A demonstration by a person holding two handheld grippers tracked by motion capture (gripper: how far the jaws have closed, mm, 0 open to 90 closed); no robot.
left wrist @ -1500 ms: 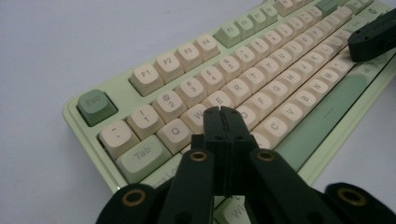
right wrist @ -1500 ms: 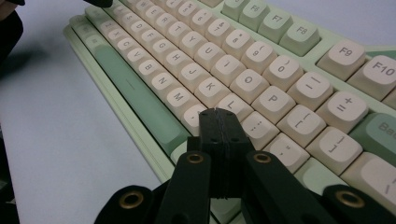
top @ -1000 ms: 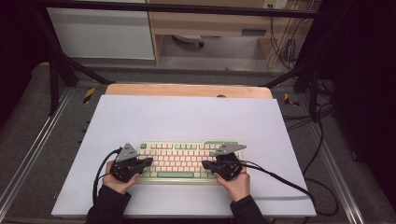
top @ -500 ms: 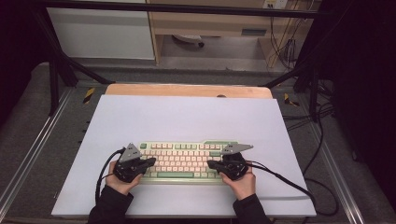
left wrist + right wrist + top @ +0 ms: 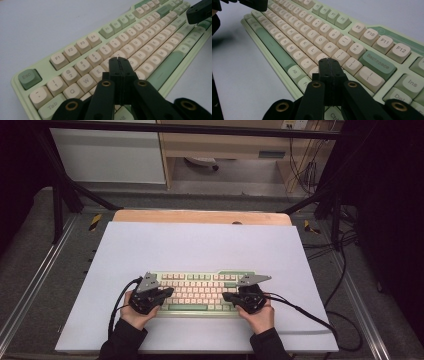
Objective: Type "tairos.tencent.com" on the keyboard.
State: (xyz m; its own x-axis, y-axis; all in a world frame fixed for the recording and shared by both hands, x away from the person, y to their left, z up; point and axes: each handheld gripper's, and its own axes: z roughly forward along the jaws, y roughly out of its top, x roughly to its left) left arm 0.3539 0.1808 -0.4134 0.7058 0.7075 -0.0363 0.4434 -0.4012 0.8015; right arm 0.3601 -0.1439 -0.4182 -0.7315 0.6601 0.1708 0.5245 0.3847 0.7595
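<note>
On the white table (image 5: 200,245), the green keyboard (image 5: 200,292) lies at 6 o'clock. Left hand-held gripper (image 5: 167,292) and right hand-held gripper (image 5: 227,296), both clenched on nothing, hover over its two ends.

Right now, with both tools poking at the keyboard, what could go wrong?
The left tool is shut and its tip sits over several small keys at once, so it could press the wrong letter. The right tool hovers close to the Backspace key, so a slip might erase typing. The keyboard lies loose on the white mat, so a hard sideways poke could push it askew.
</note>
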